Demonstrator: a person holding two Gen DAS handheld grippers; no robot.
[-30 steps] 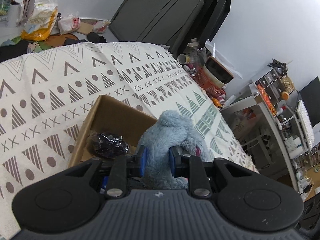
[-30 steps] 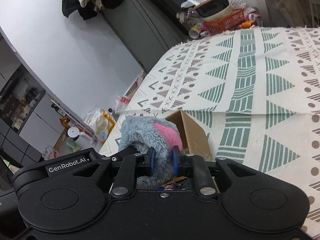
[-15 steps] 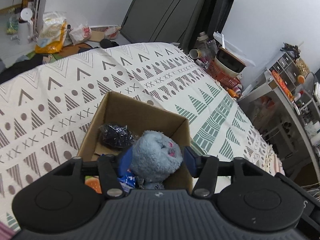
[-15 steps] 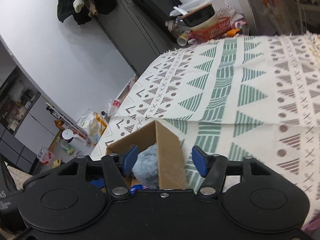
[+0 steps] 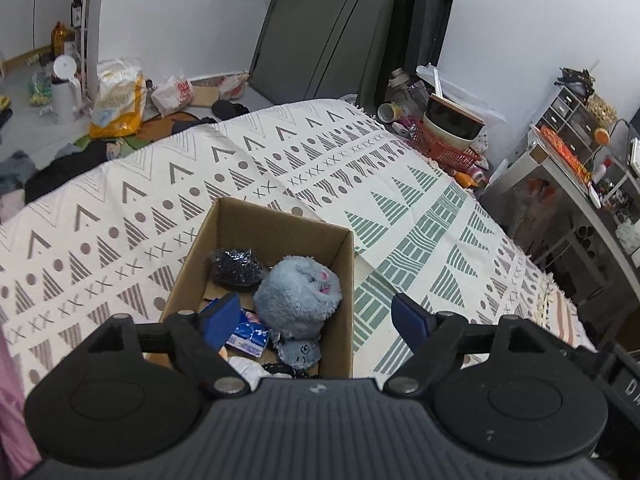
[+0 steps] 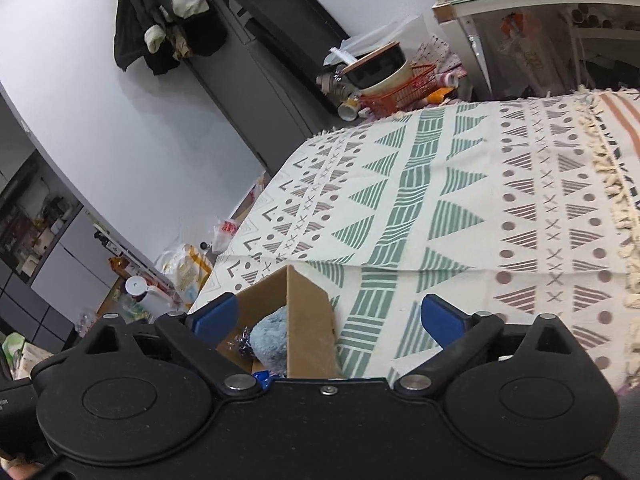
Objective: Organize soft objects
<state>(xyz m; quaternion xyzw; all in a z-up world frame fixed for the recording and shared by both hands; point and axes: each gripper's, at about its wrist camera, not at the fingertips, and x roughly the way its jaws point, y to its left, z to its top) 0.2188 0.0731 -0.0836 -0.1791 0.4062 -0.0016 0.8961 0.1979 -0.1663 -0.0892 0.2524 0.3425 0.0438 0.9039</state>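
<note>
patterned cloth point(image 5: 160, 184) in cream with grey and green triangles, dots and crosses covers the whole broad surface, and it fills most of the right wrist view too point(image 6: 460, 208). cardboard box point(image 5: 276, 220) sits open-topped on that cloth, near the close edge of the left wrist view; from the right wrist camera only one corner and wall of it show point(image 6: 308, 320). left gripper point(image 5: 316, 314) hangs above the box with its jaws spread wide and nothing between them, one blue pad point(image 5: 220, 314) over the box interior and the other out past the box's right wall, over the cloth. right gripper point(image 6: 328, 316) is likewise spread wide and holds nothing, its blue pads straddling the box corner. grey-blue plush toy point(image 5: 298, 300) lies inside the box against the right wall, curled up, a patch of pink showing on its upper side; the right wrist view catches only a fuzzy bit of it point(image 6: 272, 340) behind the cardboard wall. dark crinkly bundle point(image 5: 236, 266) rests in the box just beside the toy, toward the far left corner. blue and white packet point(image 5: 248, 336) lies on the box floor close to the toy's lower left, partly hidden by the left gripper's finger.
</note>
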